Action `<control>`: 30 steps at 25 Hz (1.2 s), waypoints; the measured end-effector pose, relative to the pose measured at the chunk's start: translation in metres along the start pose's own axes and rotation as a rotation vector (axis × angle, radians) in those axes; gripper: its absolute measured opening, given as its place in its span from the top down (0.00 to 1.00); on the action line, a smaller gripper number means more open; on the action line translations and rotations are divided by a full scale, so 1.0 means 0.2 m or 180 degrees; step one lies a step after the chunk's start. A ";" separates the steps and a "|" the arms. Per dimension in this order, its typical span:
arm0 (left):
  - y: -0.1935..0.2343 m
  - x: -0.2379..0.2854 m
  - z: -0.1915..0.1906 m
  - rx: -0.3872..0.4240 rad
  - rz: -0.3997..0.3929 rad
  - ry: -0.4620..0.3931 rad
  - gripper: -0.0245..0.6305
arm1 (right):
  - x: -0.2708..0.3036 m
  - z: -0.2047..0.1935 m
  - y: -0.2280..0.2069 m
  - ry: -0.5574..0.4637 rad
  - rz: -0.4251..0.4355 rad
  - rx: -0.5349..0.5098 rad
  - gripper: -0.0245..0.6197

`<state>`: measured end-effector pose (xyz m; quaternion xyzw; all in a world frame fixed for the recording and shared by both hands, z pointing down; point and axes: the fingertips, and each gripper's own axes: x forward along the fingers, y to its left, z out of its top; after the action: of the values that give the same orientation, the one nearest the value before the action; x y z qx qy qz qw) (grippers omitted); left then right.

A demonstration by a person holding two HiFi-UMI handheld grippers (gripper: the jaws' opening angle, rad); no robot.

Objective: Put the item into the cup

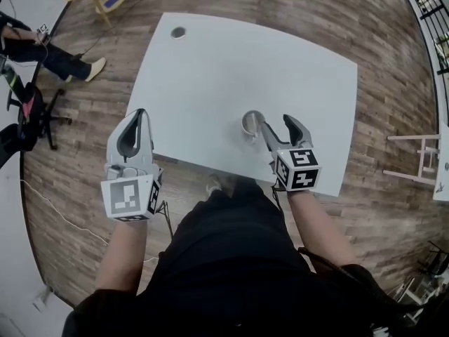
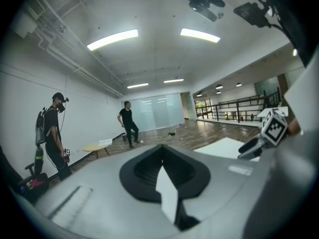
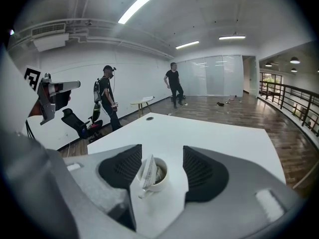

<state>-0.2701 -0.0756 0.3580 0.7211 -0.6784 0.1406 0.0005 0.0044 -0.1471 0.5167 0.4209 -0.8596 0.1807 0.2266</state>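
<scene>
**A:** Where is the packet [image 3: 148,171]?

**B:** It is in the cup [image 3: 158,183]. It is flat and pale, and it stands tilted inside, leaning on the rim with its top poking out. The cup stands upright on the white table [image 1: 231,62], near the edge closest to the person.

**A:** And the right tool [image 3: 162,152]?

**B:** Released. Its two black pads stand wide apart and touch nothing. In the right gripper view the cup shows in the gap between them, clear of both. In the head view the tips lie just beside the cup, on its right. Whether they are level with the cup or above it is hard to tell from either view. The person's right forearm reaches forward from the body. The tool slants down toward the table, with its marker cube nearest the wrist.

**A:** How does the left tool [image 1: 142,115] stand?

**B:** Clenched, with the pads pressed together and nothing between them. The left forearm stretches ahead of the person. The tool points away, close to level, by the table's near left corner and well apart from the cup.
</scene>
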 end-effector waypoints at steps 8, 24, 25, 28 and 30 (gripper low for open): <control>-0.06 0.07 0.08 0.0021 -0.0112 -0.0181 0.95 | -0.10 0.12 -0.11 -0.0239 -0.0212 0.0071 0.56; -0.18 0.23 0.30 0.0126 -0.0350 -0.0531 0.95 | -0.39 0.41 -0.36 -0.1021 -0.0849 -0.0045 0.86; -0.18 0.24 0.31 0.0130 -0.0352 -0.0553 0.95 | -0.41 0.42 -0.37 -0.1055 -0.0871 -0.0055 0.87; -0.19 0.25 0.36 0.0149 -0.0353 -0.0622 0.95 | -0.45 0.46 -0.41 -0.1137 -0.0924 -0.0082 0.90; -0.20 0.25 0.38 0.0167 -0.0351 -0.0672 0.95 | -0.48 0.47 -0.44 -0.1243 -0.0944 -0.0078 0.93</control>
<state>-0.2140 -0.1365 0.3028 0.7679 -0.6301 0.0813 -0.0821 0.1046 -0.1831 0.3961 0.5666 -0.8180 0.0503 0.0853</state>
